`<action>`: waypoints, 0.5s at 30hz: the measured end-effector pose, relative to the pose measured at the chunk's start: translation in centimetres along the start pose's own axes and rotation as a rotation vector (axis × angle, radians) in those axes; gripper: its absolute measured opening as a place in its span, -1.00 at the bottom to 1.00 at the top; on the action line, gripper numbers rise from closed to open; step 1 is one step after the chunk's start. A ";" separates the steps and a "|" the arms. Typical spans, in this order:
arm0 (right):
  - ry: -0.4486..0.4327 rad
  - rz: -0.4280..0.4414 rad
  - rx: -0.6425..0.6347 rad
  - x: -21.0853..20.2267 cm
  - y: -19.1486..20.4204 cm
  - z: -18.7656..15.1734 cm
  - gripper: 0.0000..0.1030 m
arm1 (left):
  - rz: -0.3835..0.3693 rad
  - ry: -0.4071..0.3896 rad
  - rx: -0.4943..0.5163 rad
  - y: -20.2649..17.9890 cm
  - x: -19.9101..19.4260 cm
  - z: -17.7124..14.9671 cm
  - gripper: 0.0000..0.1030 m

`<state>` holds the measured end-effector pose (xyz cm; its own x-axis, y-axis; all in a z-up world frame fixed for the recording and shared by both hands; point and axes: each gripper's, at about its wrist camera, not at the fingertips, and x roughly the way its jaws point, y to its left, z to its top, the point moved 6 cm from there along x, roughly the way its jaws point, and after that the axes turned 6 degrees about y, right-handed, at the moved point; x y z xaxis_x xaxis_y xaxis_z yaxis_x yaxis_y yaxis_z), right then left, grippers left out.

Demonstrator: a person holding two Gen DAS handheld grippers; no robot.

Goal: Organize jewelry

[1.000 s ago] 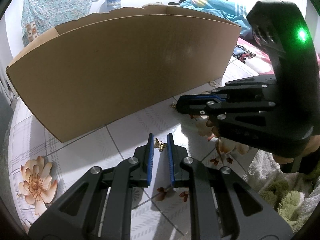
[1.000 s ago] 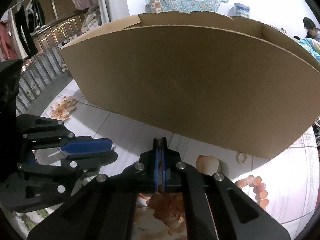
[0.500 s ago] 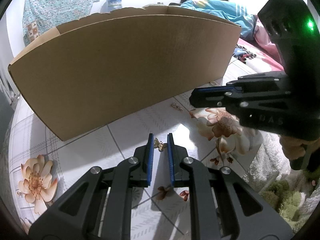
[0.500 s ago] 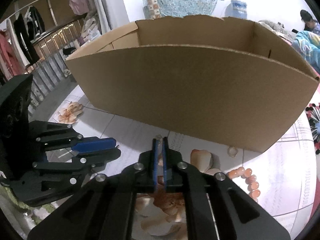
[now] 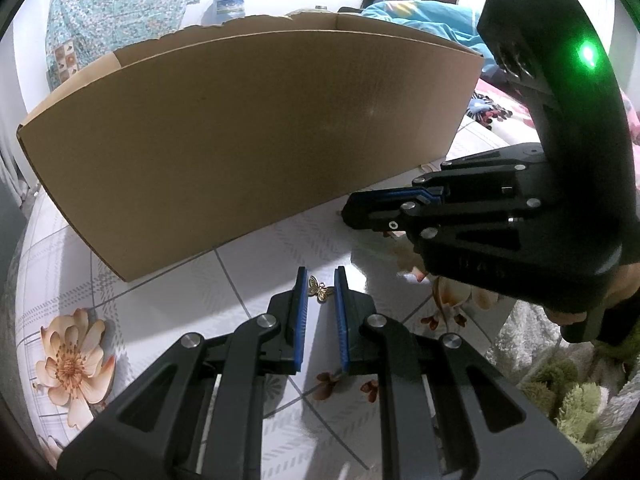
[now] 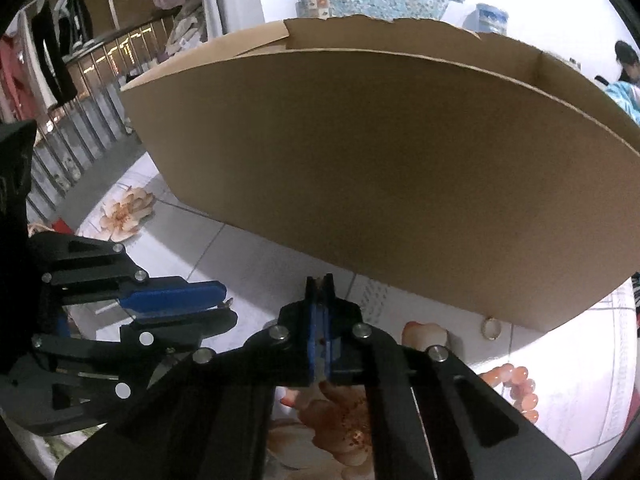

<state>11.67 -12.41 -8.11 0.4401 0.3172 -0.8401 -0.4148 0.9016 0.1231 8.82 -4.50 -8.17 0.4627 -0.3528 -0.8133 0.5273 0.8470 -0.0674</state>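
two tongs: left tongs [image 5: 321, 280] parted around butterfly charm [image 5: 319, 289]; right tongs [image 6: 319, 280] pressed closed beside cardboard box [image 6: 380, 168].

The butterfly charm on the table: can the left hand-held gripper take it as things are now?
Probably yes. The butterfly charm lies between the open fingertips of the left hand-held gripper, with nothing over it. The cardboard box and right hand-held gripper stand clear.

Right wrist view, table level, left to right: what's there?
Left tongs → right tongs → ring by the cardboard box → pink bead bracelet.
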 end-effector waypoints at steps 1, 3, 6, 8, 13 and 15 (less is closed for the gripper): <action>-0.001 0.017 0.014 -0.1 -0.1 0.0 -0.98 | 0.000 -0.001 -0.001 0.0 0.0 0.1 -0.77; -0.007 0.047 0.042 -0.4 -0.4 -0.1 -0.99 | 0.000 -0.002 -0.002 0.0 -0.1 0.1 -0.77; -0.024 0.066 0.062 -1.3 -0.7 -0.1 -1.00 | 0.001 -0.002 -0.002 0.0 -0.1 0.1 -0.77; -0.038 0.075 0.070 -1.9 -0.9 0.0 -1.00 | 0.001 -0.002 -0.002 0.0 -0.1 0.1 -0.77; -0.077 0.086 0.076 -4.1 -1.1 0.4 -1.00 | 0.003 -0.004 -0.004 0.0 -0.1 0.2 -0.77; -0.085 0.088 0.072 -4.7 -1.1 0.4 -1.00 | 0.002 -0.004 -0.004 0.1 -0.1 0.1 -0.77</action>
<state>10.40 -14.80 -4.09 0.4715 0.4170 -0.7771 -0.3978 0.8870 0.2346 8.88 -4.46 -7.98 0.4664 -0.3527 -0.8112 0.5238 0.8491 -0.0680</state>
